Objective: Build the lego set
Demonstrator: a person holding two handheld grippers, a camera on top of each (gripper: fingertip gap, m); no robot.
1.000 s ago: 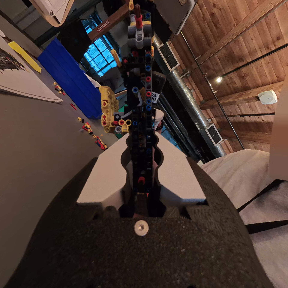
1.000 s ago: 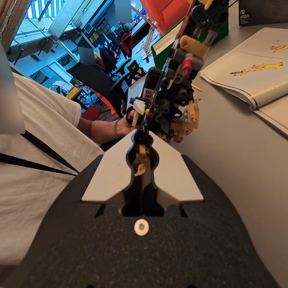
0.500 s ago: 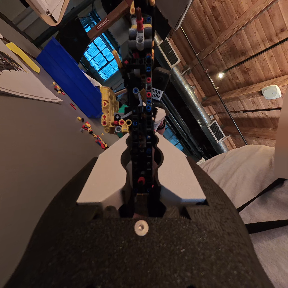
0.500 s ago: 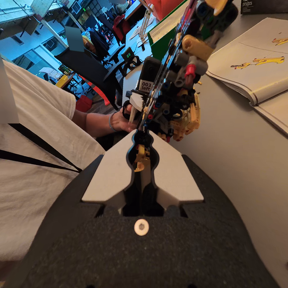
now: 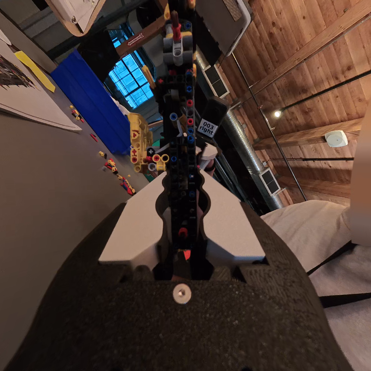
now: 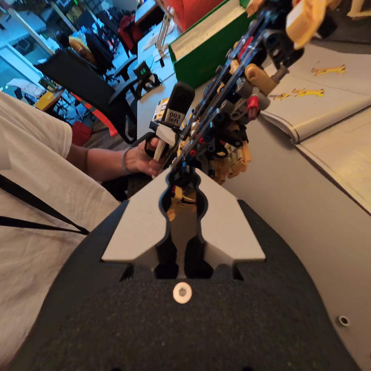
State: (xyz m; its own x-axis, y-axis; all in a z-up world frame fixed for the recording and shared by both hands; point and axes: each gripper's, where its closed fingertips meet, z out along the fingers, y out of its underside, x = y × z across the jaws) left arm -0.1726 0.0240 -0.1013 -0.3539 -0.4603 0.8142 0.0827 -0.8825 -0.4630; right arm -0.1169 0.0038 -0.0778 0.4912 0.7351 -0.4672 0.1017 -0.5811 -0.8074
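Note:
A long black lego model (image 5: 180, 140) with blue and red pins, a yellow side block (image 5: 139, 144) and a grey and red top is held in the air above the grey table (image 5: 50, 190). My left gripper (image 5: 181, 176) is shut on its black beam, which runs between the fingers. In the right wrist view the same model (image 6: 218, 128) rises up and to the right. My right gripper (image 6: 181, 172) is shut on its lower end, with a yellow part (image 6: 180, 202) between the fingers. The left gripper (image 6: 166, 138) shows beyond, in a hand.
Loose small lego pieces (image 5: 116, 170) lie on the table beside a blue bin (image 5: 90, 104). An open instruction booklet (image 6: 321, 112) lies to the right in the right wrist view, and a green box (image 6: 200, 54) stands behind the model. A person's white shirt (image 6: 40, 200) fills the left. My right fingertips sit around 7 centimeters from my left ones.
The right wrist view has swung: the model now leans further right and looks closer, and the booklet sits lower. In the left wrist view the model stays gripped, almost unmoved.

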